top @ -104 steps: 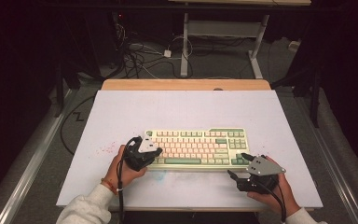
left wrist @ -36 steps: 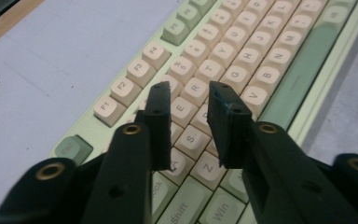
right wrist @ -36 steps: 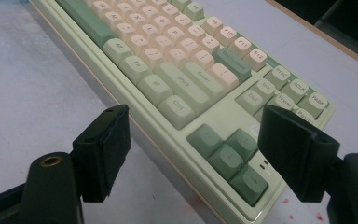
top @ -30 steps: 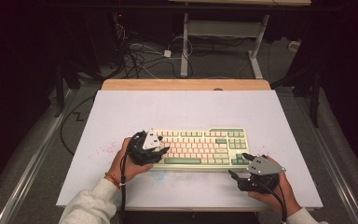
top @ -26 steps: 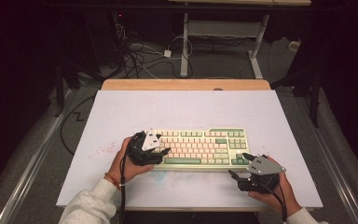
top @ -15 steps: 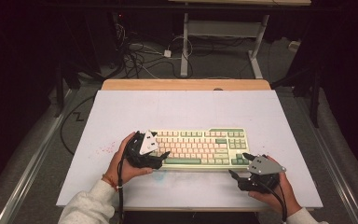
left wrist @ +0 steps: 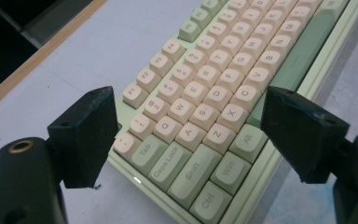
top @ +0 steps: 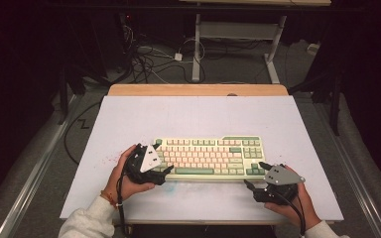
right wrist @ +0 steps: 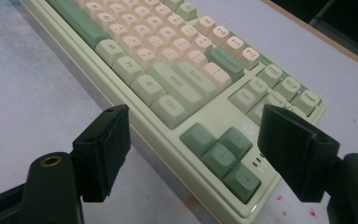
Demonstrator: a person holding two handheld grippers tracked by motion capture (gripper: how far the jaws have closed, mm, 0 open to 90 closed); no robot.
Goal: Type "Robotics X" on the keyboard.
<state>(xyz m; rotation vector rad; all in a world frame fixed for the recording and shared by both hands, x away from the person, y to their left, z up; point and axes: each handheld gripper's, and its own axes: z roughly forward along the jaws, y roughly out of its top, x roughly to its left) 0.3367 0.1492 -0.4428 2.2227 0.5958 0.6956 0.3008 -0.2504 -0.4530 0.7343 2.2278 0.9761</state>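
Observation:
A mint-green keyboard (top: 208, 156) with cream keys lies across the near middle of the white mat (top: 193, 119). My left gripper (top: 162, 158) is at the keyboard's left end, and its jaws have just been opening. In the left gripper view the left gripper (left wrist: 187, 95) stands open, its jaws spread either side of the keyboard's (left wrist: 214, 70) lower-left corner without touching it. My right gripper (top: 255, 174) hovers open off the keyboard's near right corner. The right gripper view has the right gripper (right wrist: 193, 112) wide apart above the arrow keys (right wrist: 221, 149), with nothing pressed between its pads.
The mat covers a wooden table whose far edge (top: 198, 89) shows as a bare strip. Faint red specks (top: 110, 158) mark the mat at the left. Behind the table, cables (top: 149, 57) and a white desk frame (top: 238, 34) stand on the dark floor.
My left gripper has slid a little left and toward the person off the keyboard's left end, and its jaws have spread apart. The right gripper and the keyboard have stayed put.

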